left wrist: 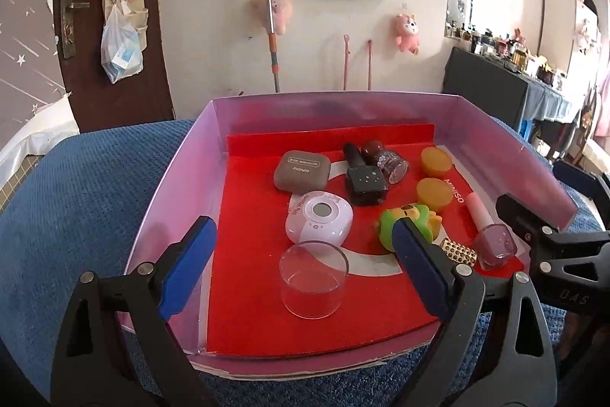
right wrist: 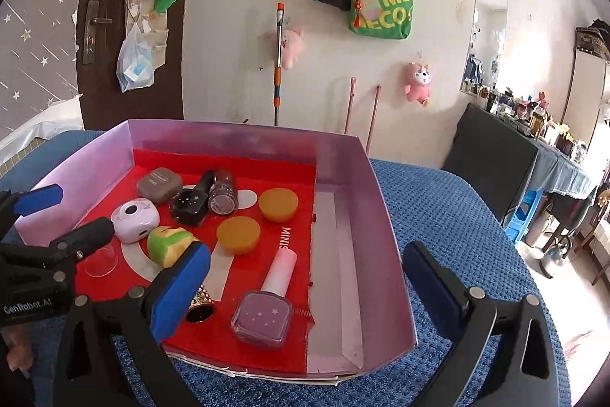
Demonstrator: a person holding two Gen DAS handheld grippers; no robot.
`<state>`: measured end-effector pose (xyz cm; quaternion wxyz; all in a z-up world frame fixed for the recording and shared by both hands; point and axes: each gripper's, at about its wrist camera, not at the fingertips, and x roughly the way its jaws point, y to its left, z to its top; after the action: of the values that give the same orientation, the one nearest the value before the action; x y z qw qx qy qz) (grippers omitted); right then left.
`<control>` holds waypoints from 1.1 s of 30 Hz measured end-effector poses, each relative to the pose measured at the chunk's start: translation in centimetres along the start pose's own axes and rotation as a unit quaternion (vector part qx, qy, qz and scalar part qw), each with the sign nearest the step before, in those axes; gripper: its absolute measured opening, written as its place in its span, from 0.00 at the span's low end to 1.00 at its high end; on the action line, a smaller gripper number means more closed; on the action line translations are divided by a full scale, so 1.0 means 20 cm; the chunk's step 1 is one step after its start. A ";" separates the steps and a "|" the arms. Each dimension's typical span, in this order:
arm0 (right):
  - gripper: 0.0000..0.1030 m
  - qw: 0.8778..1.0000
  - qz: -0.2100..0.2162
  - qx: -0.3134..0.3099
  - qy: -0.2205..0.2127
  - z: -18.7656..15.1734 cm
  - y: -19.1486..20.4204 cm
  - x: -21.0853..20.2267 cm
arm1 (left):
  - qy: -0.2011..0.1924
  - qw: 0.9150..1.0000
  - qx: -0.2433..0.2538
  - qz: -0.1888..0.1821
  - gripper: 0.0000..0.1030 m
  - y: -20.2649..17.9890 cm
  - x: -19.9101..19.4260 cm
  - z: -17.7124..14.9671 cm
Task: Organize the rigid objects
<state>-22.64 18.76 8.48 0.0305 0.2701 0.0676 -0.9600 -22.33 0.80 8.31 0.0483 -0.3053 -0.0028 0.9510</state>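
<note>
A pink-walled box [left wrist: 179, 170] with a red floor holds the items. My left gripper [left wrist: 305, 254] is open, its jaws on either side of a clear round cup [left wrist: 313, 278], not touching it. Behind lie a white round case [left wrist: 319, 220], a grey eye-shadow case [left wrist: 302, 170], a black bottle [left wrist: 364, 184], a dark glitter bottle [left wrist: 387, 161], two orange caps [left wrist: 434, 194] and a green toy [left wrist: 410, 222]. My right gripper [right wrist: 307, 273] is open over the box [right wrist: 381, 216], above a pink nail-polish bottle [right wrist: 267, 308]. A studded gold cap [right wrist: 200, 304] lies beside it.
The box sits on a blue textured cloth [right wrist: 438, 208] over a round table. A brown door [left wrist: 72, 6] and a wall with hanging bags and plush toys stand behind. A dark table [right wrist: 495, 163] with bottles is at the right.
</note>
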 end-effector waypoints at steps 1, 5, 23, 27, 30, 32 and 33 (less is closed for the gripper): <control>1.00 1.000 0.000 0.001 0.000 0.00 0.00 0.00 | -0.001 1.000 -0.004 0.000 0.91 0.01 0.00 0.00; 1.00 1.000 0.000 0.006 0.003 0.00 -0.01 0.00 | -0.001 1.000 -0.002 0.002 0.91 0.00 0.00 0.00; 1.00 1.000 -0.001 0.003 0.008 0.00 -0.01 0.02 | 0.004 1.000 0.007 0.009 0.91 -0.01 0.01 0.00; 1.00 1.000 -0.002 0.002 0.008 -0.01 -0.01 0.02 | 0.004 1.000 0.007 0.009 0.91 -0.01 0.01 0.00; 1.00 1.000 -0.002 0.002 0.008 -0.01 -0.01 0.02 | 0.004 1.000 0.007 0.009 0.91 -0.01 0.01 0.00; 1.00 1.000 -0.002 0.002 0.008 0.00 -0.01 0.02 | 0.004 1.000 0.007 0.009 0.91 -0.01 0.01 0.00; 1.00 1.000 -0.002 0.002 0.008 0.00 -0.01 0.02 | 0.004 1.000 0.007 0.009 0.91 -0.01 0.01 0.00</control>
<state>-23.01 18.91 8.17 0.0274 0.2780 0.0662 -0.9579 -22.55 1.00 8.18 0.0421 -0.3087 0.0064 0.9502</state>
